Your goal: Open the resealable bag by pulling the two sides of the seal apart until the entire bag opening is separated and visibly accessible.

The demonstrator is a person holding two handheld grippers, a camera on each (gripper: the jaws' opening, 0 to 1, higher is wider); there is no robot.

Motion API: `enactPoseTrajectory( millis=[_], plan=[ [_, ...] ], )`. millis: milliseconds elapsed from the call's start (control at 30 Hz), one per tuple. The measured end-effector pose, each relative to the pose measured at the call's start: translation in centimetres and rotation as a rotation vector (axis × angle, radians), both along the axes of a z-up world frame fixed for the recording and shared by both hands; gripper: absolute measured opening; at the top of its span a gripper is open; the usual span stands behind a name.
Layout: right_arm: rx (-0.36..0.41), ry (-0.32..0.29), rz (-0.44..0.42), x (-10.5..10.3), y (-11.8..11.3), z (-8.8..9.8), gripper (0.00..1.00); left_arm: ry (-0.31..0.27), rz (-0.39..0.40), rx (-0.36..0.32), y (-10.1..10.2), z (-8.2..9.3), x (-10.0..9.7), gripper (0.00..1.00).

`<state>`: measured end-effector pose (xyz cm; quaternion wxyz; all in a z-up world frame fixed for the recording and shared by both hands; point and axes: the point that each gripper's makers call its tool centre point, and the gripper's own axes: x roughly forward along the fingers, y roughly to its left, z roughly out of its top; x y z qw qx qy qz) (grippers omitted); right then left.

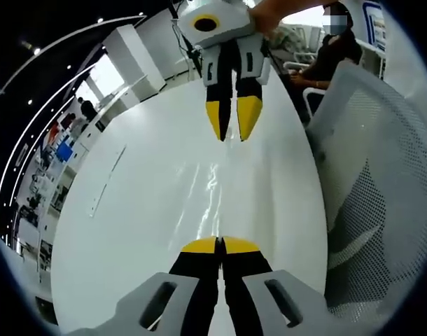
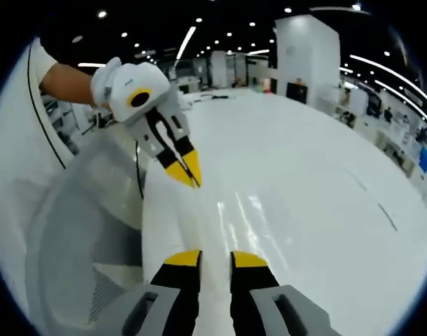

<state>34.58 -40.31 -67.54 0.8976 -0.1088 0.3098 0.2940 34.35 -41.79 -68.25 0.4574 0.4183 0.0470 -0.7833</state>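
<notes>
Clear bag (image 1: 210,192) stretches between the grippers. Left gripper (image 1: 220,244) is pinched closed on its near edge; right gripper (image 2: 217,260) stands slightly apart, its grip uncertain. Opposed for pulling.

Two grippers: left gripper (image 1: 219,245), right gripper (image 2: 216,257). One clear bag (image 1: 206,203). One white table (image 1: 136,210). One mesh chair (image 1: 381,182).

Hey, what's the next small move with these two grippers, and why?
Probably bring the right gripper onto the clear bag's edge and shut it. Its jaws stand apart, while the left gripper is shut; the bag reads as faint glossy creases on the white table between them.
</notes>
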Motion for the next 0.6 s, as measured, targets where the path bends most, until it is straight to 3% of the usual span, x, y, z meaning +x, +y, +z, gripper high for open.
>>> enactPoseTrajectory(
  millis=[167, 267, 600],
  plan=[
    [-0.035, 0.02, 0.031, -0.2, 0.1, -1.2, 0.13, 0.022, 0.015, 0.032, 0.0, -0.9, 0.1, 0.0],
    [-0.075, 0.057, 0.031, -1.9, -1.8, -2.1, 0.13, 0.026, 0.05, 0.066, 0.8, -1.7, 1.1, 0.0],
    [-0.114, 0.105, -0.043, -6.7, -6.4, -2.9, 0.12, 0.037, 0.074, 0.089, 1.5, -2.1, 1.7, 0.0]
  ],
)
